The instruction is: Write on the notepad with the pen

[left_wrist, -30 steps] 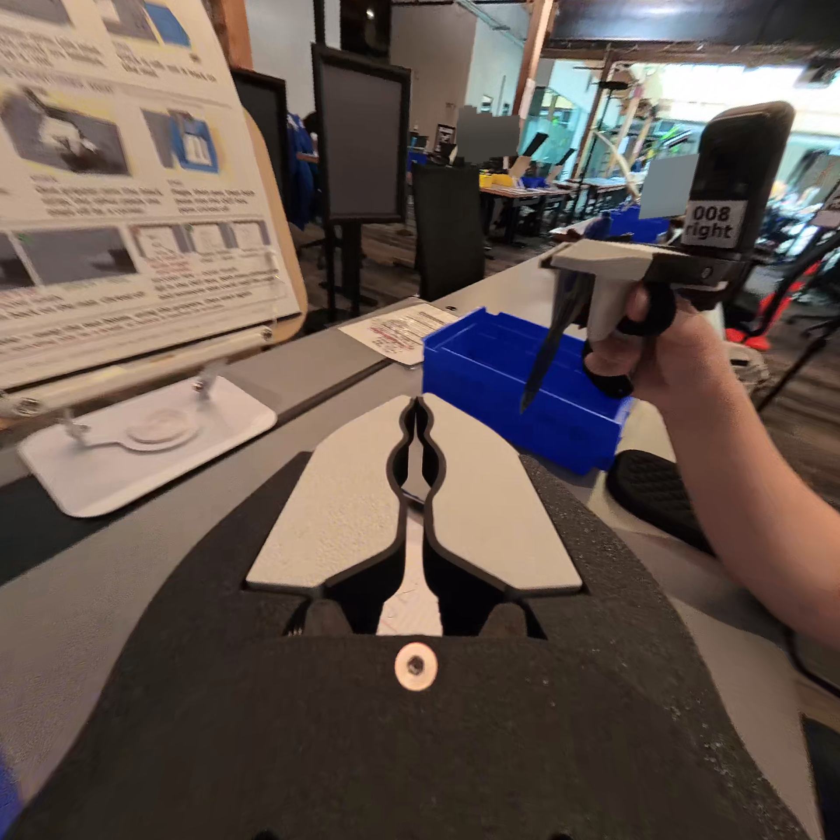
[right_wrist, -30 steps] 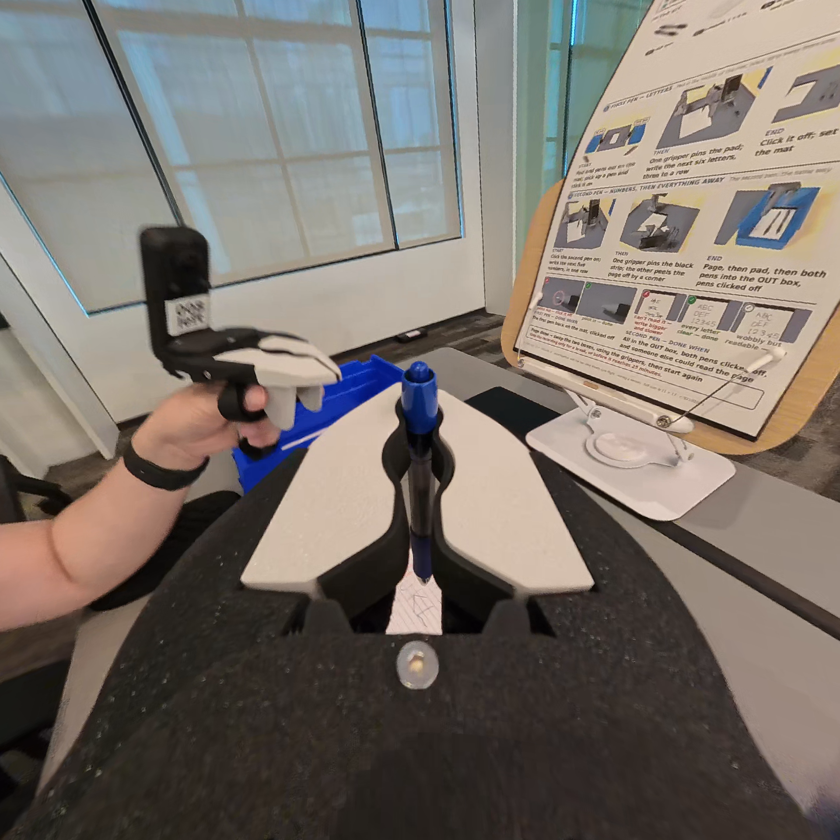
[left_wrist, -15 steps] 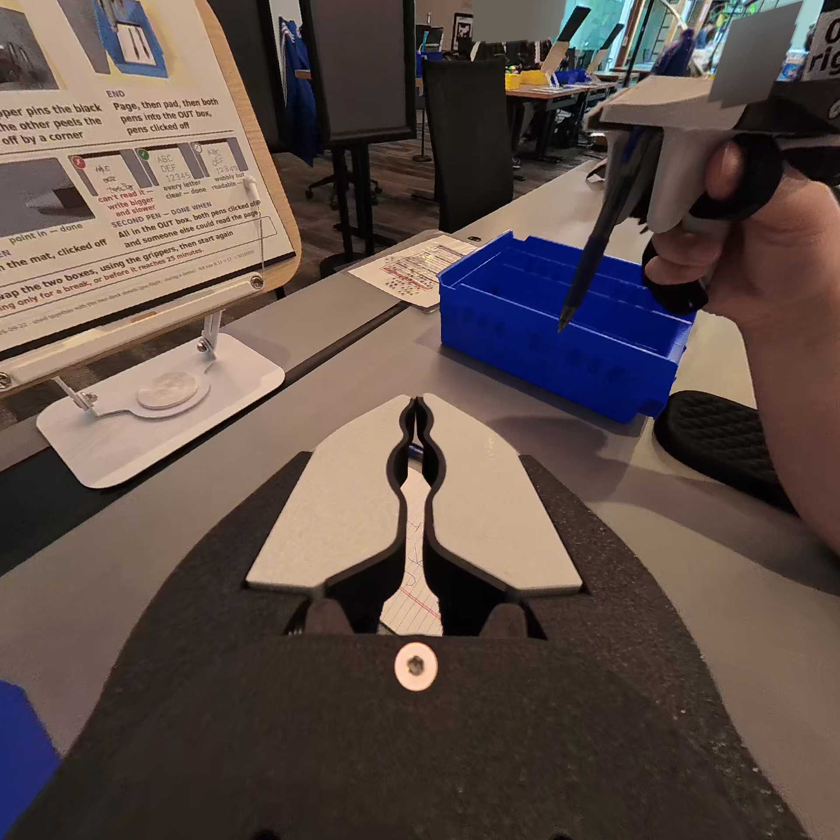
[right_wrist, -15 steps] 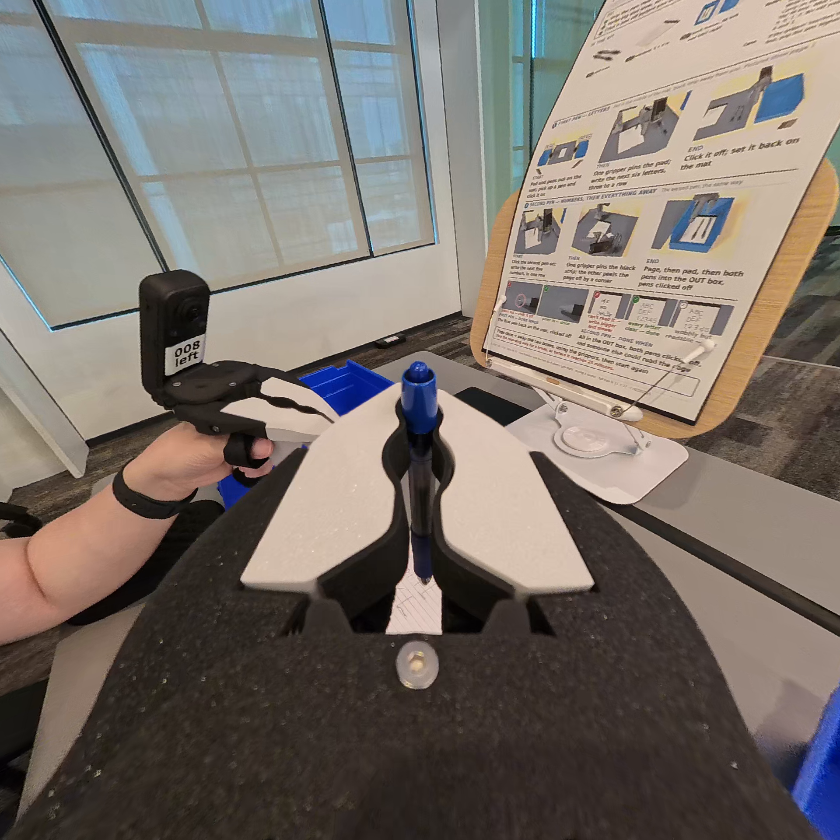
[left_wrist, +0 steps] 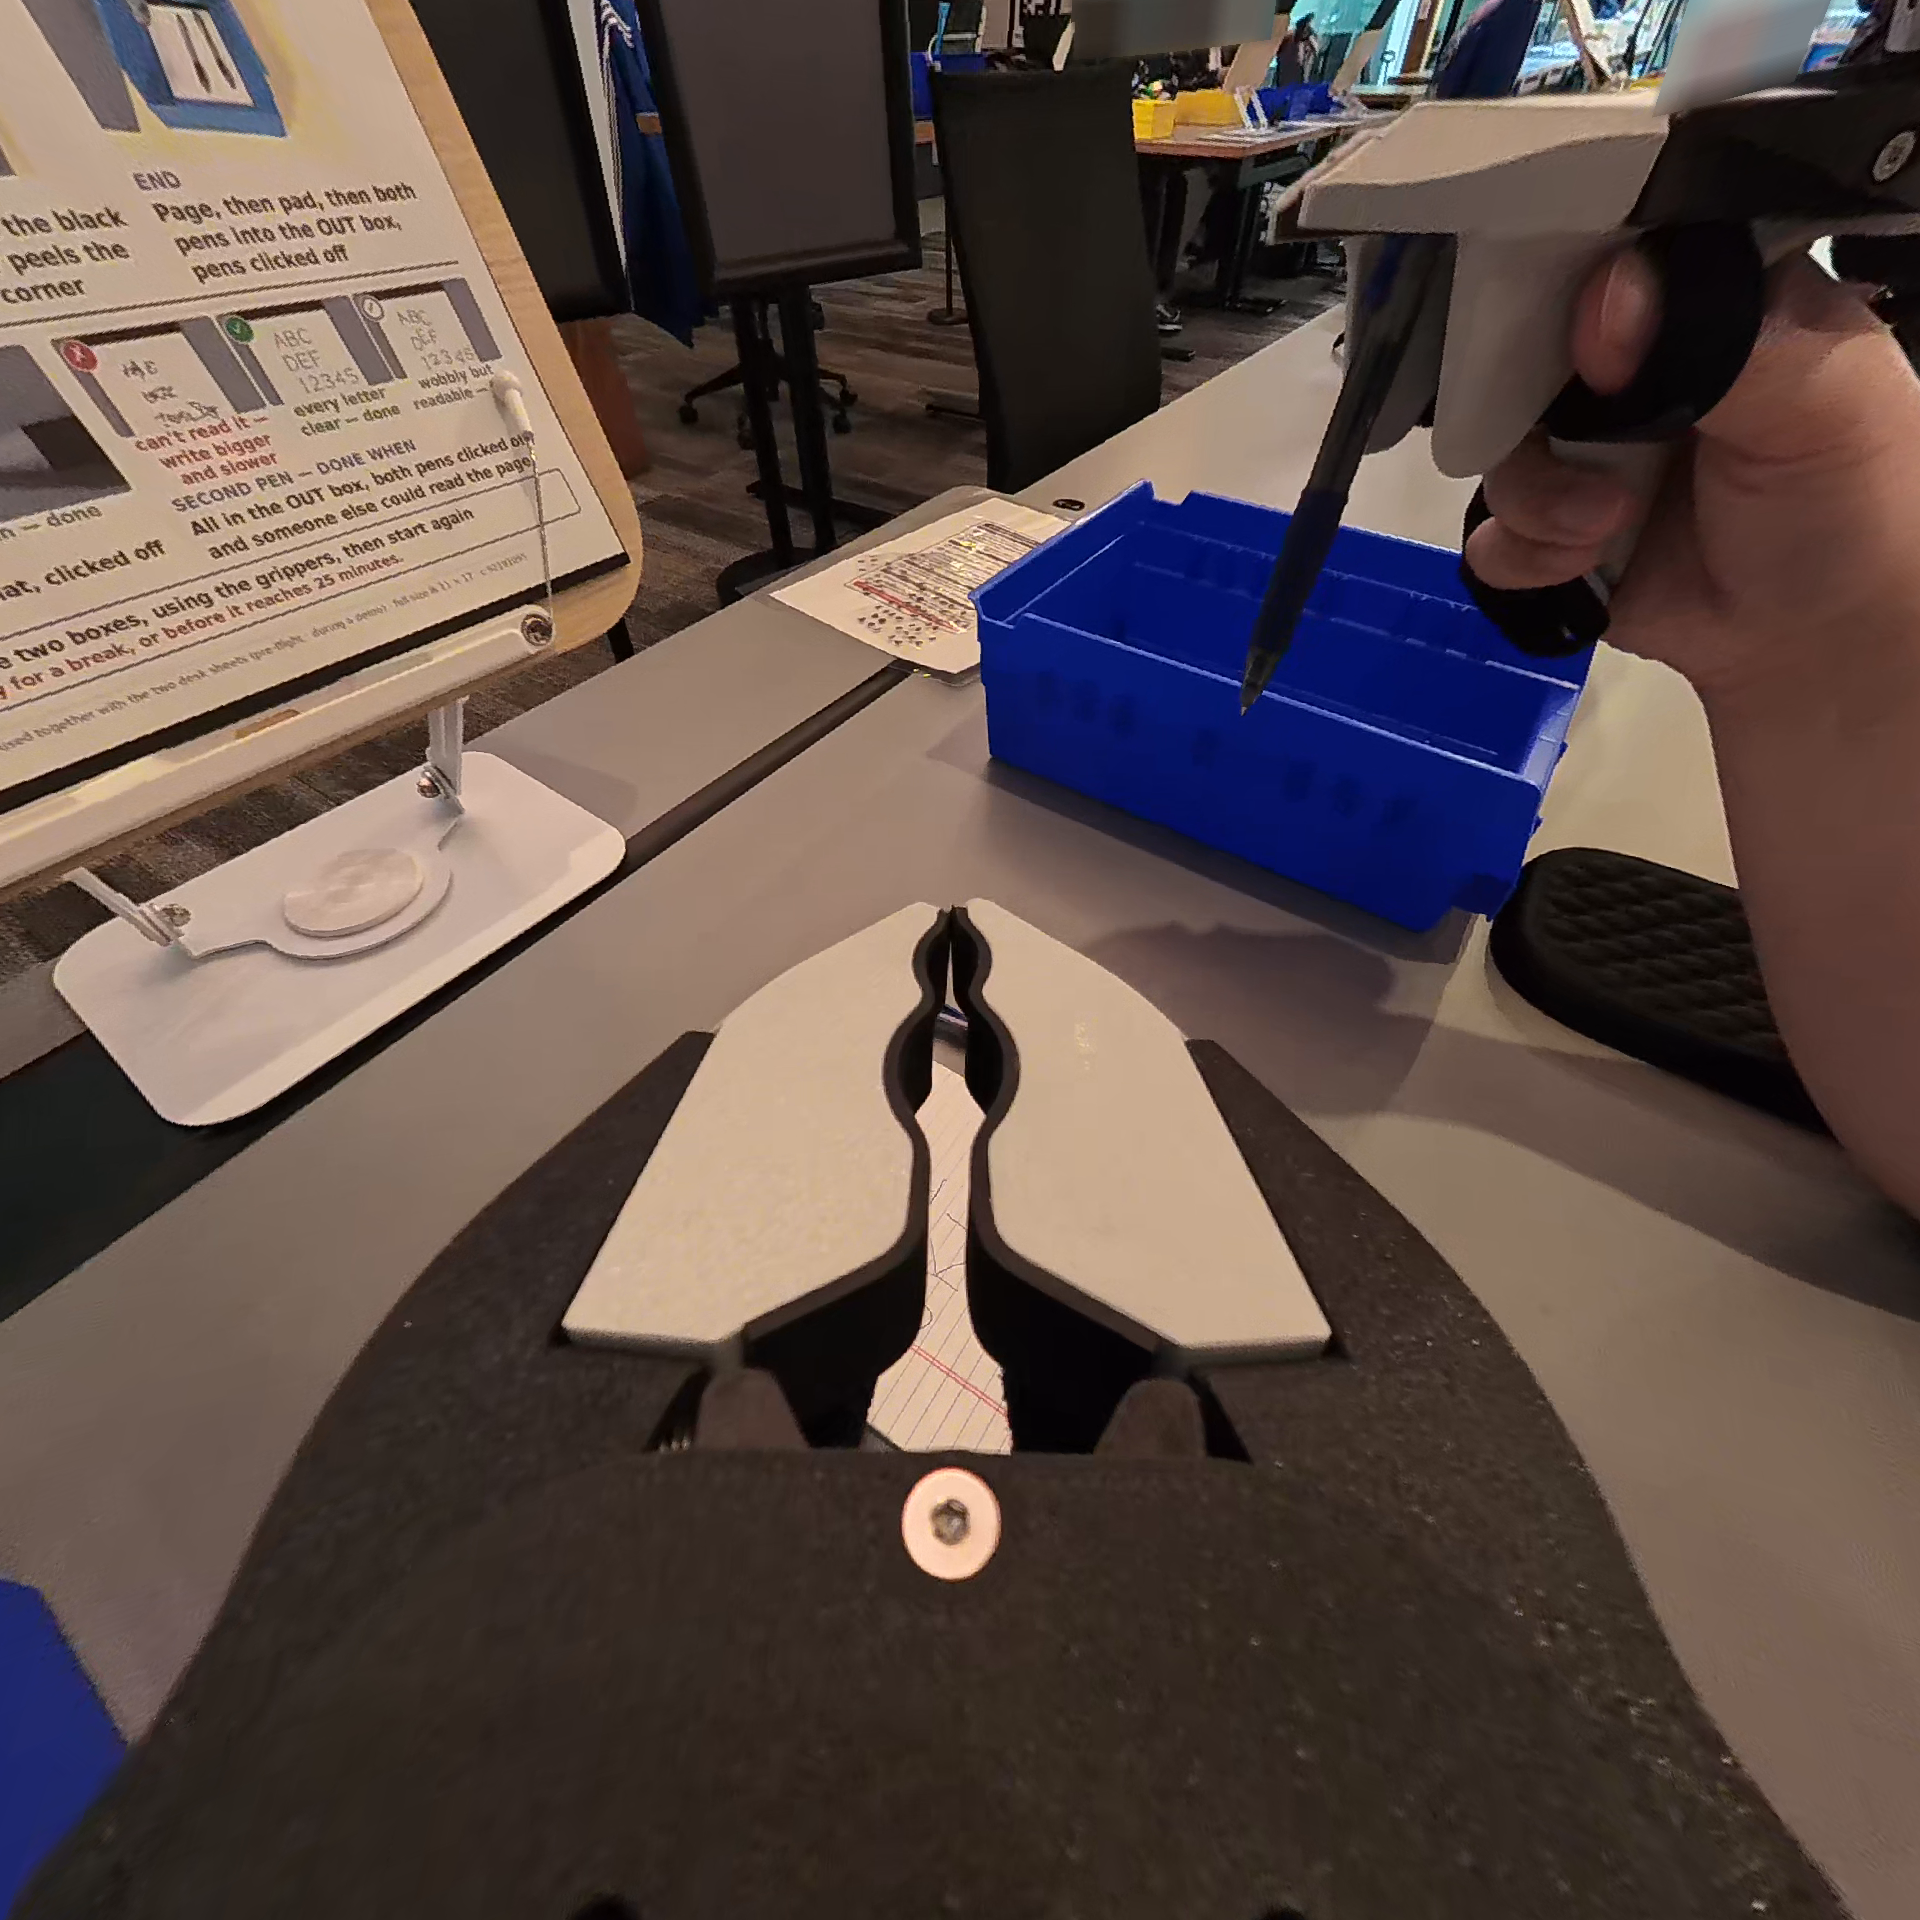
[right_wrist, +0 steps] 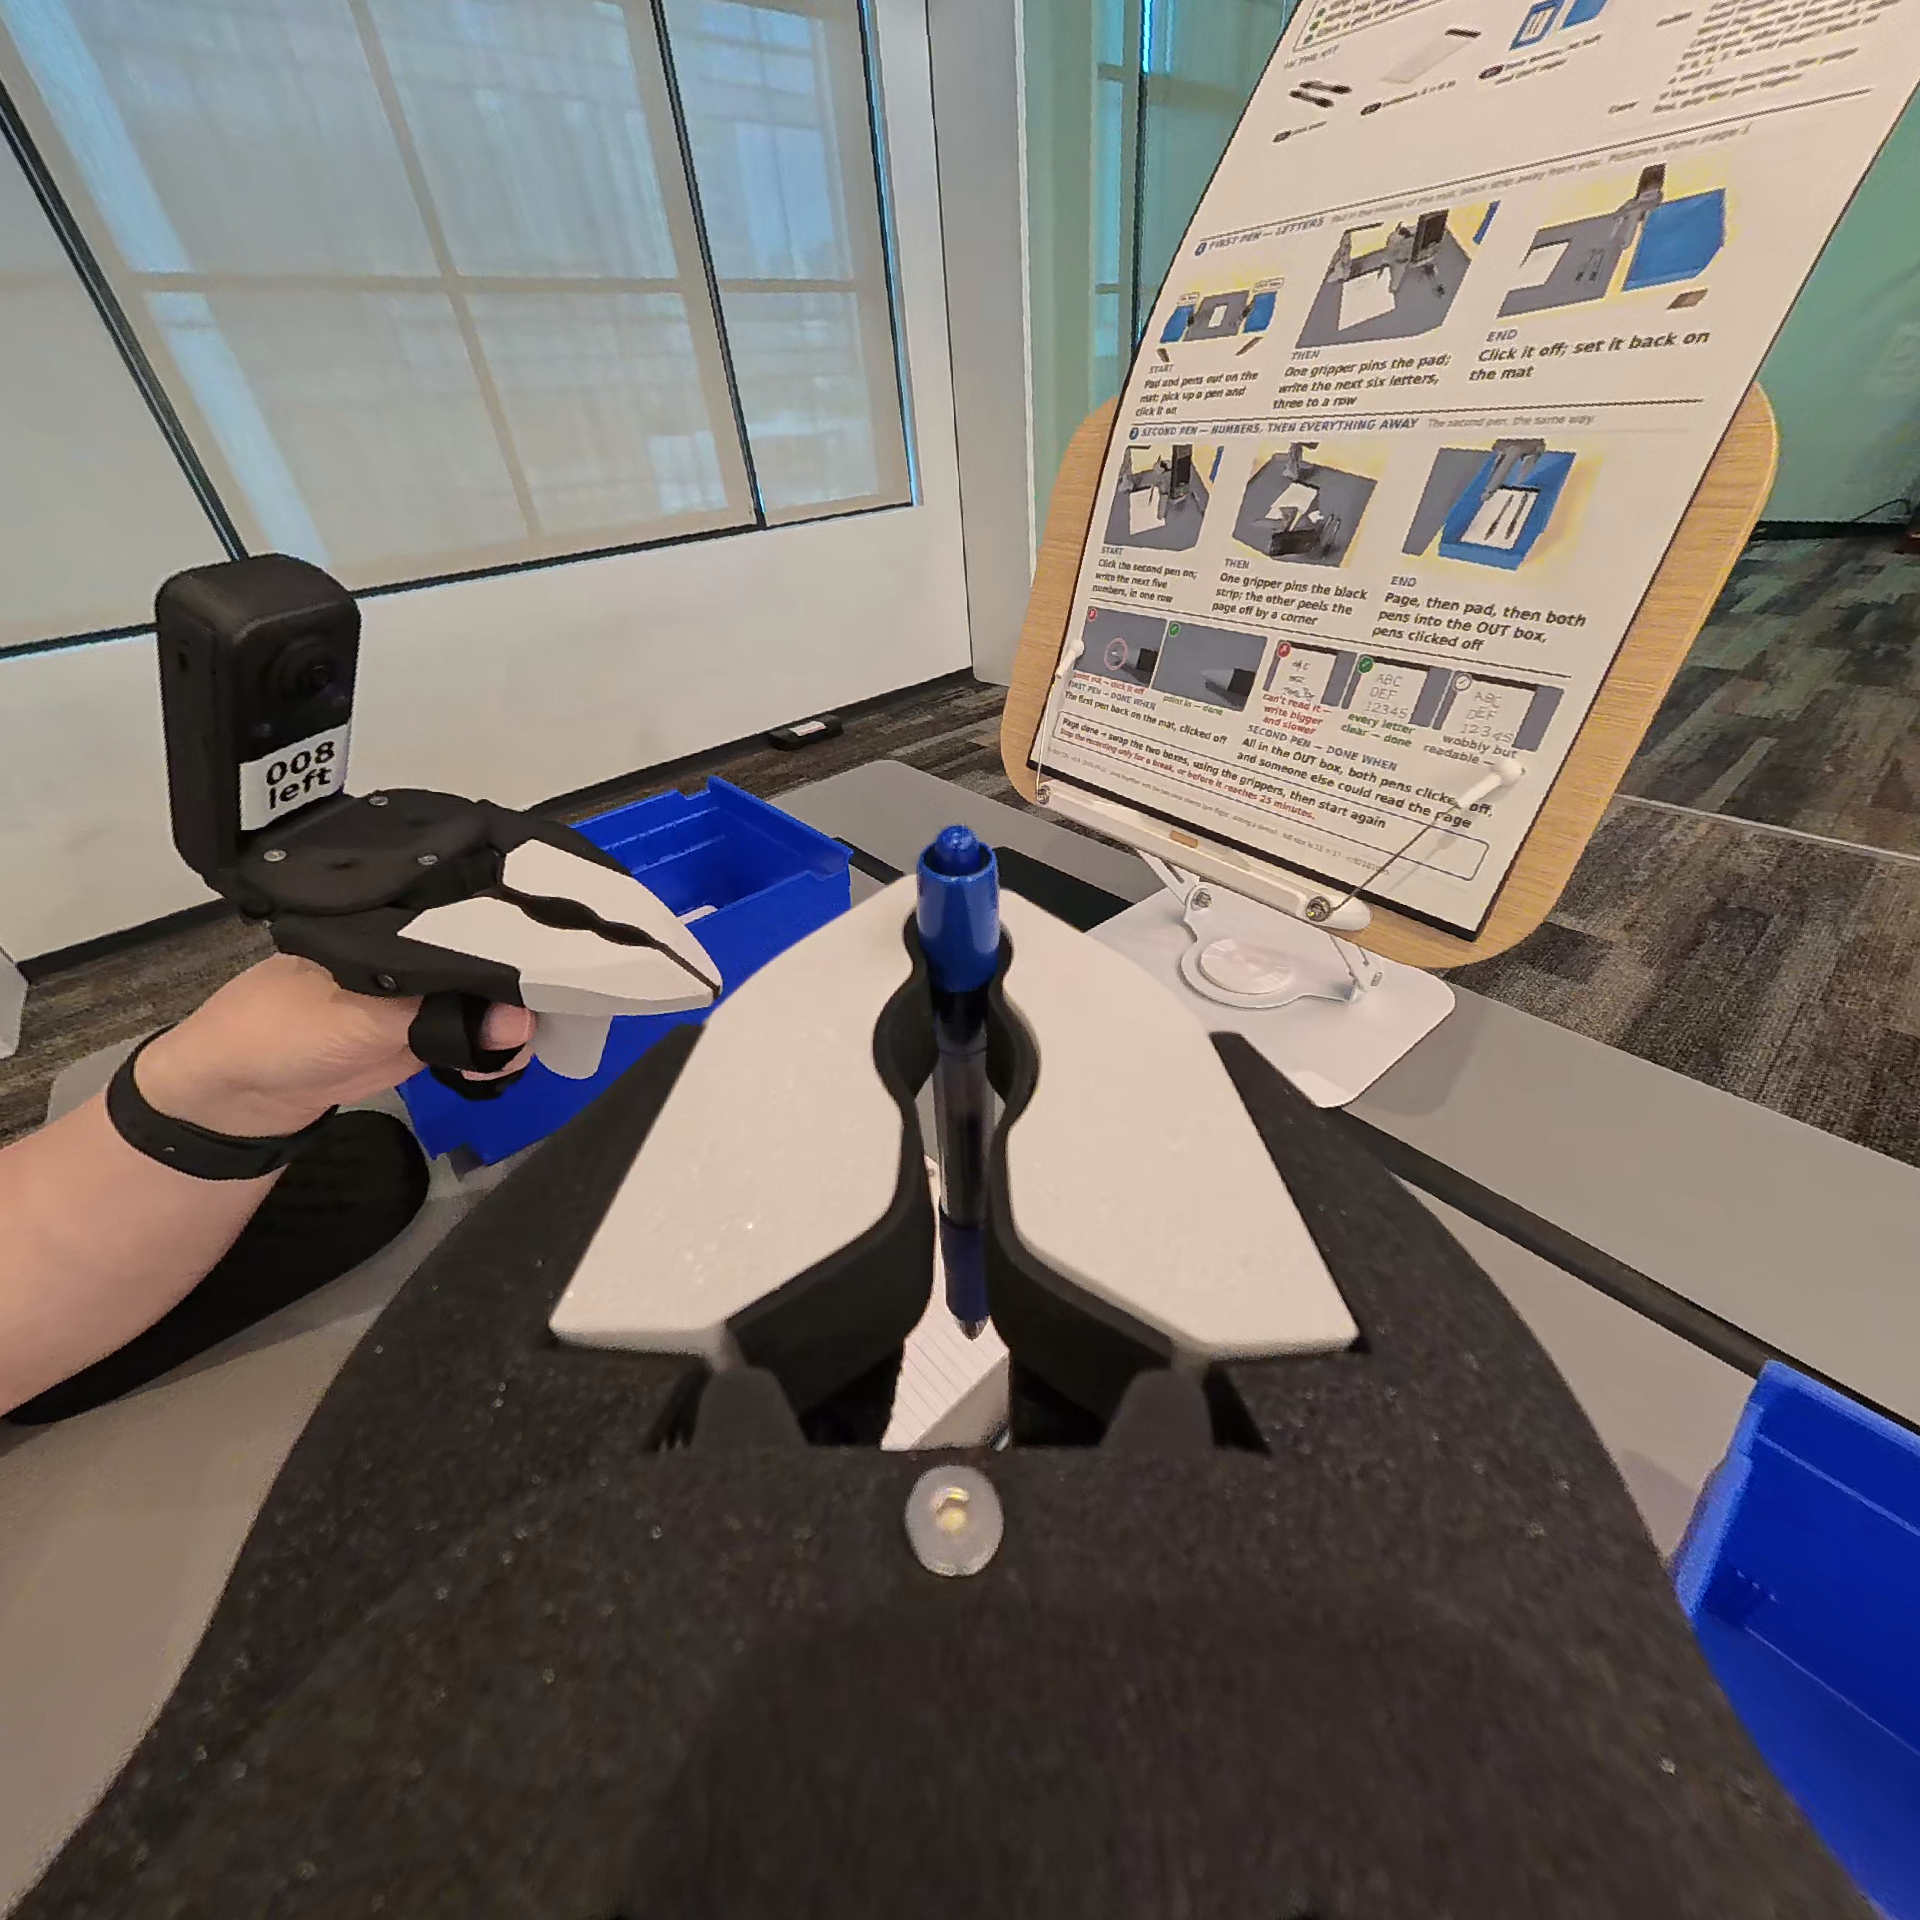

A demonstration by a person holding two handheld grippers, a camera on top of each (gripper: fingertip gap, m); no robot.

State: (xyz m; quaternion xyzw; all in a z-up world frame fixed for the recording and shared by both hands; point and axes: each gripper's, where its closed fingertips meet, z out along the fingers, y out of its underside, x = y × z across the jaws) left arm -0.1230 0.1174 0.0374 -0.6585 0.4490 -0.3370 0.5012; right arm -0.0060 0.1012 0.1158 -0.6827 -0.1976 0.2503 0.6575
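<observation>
Jaws of the right gripper (right_wrist: 957,914) are clamping the blue pen (right_wrist: 961,1091), its capped end poking past the fingertips and its tip pointing down toward the lined notepad (right_wrist: 940,1387) showing through the gap. The left gripper (left_wrist: 952,920) is hovering with its jaws pressed together and nothing between them; the notepad is lying beneath it, seemingly carrying some pen marks, though little is showing. A blue bin (left_wrist: 1262,717) is sitting beyond on the grey table (left_wrist: 810,831), near the instruction board (right_wrist: 1392,499).
</observation>
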